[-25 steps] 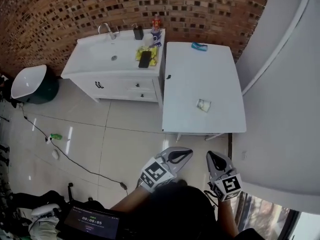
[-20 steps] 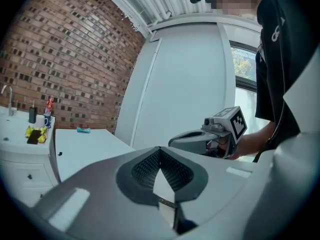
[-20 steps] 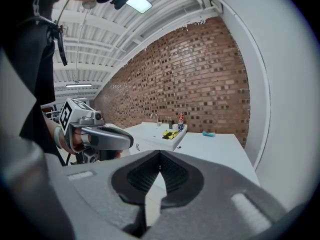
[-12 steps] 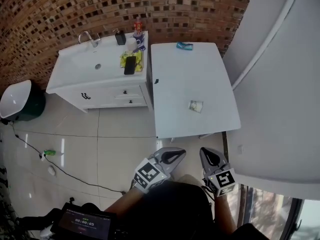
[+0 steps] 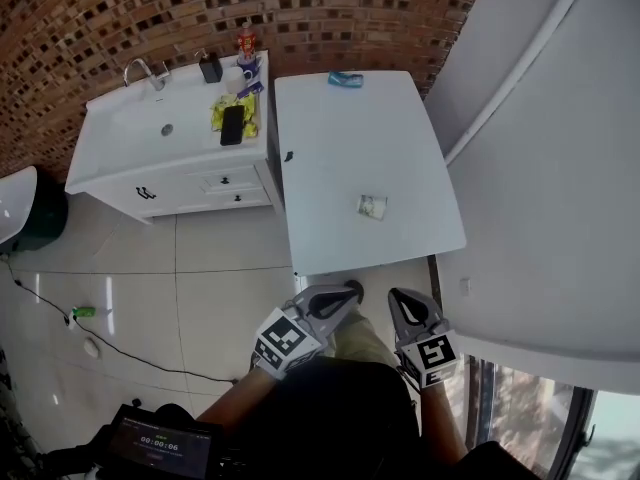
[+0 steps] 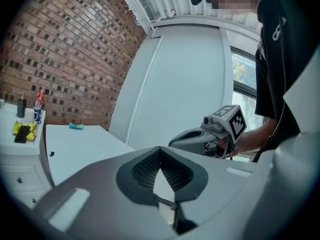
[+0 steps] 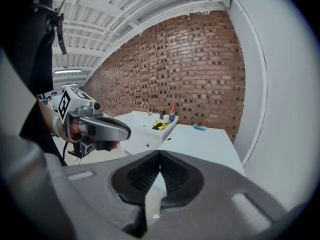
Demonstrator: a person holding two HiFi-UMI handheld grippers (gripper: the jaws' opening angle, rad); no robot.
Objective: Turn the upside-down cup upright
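A brick wall [image 5: 330,8] runs across the back and a plain white wall [image 5: 540,168] curves down the right side. Pale tiles cover the floor [image 5: 200,288]. A white table [image 5: 350,138] stands against the brick, its right edge close to the white wall. Just left of it, touching or nearly so, is a white vanity [image 5: 120,158] with a basin and a tap [image 5: 140,70]. A white bin [image 5: 15,198] shows at the left edge.

The person stands at the near end of the table with both grippers held out in front, side by side and apart. Both are short of the table edge and point towards it. The left gripper [image 5: 346,294] has its jaws pressed together at the tips, with nothing between them. The right gripper [image 5: 403,301] is the same, tips meeting and nothing in its grasp.

A dark screen [image 5: 150,443] sits low at the bottom left, and a cable [image 5: 130,338] trails over the tiles.

The cup [image 5: 372,206] rests alone on the table's near right part, well apart from both grippers. It is too small to tell which way up it is.

A black phone [image 5: 232,125] lies on a yellow cloth [image 5: 222,108] on the vanity's right side. A red bottle [image 5: 246,40] stands behind it by the brick. A teal item [image 5: 345,79] lies at the table's far end.
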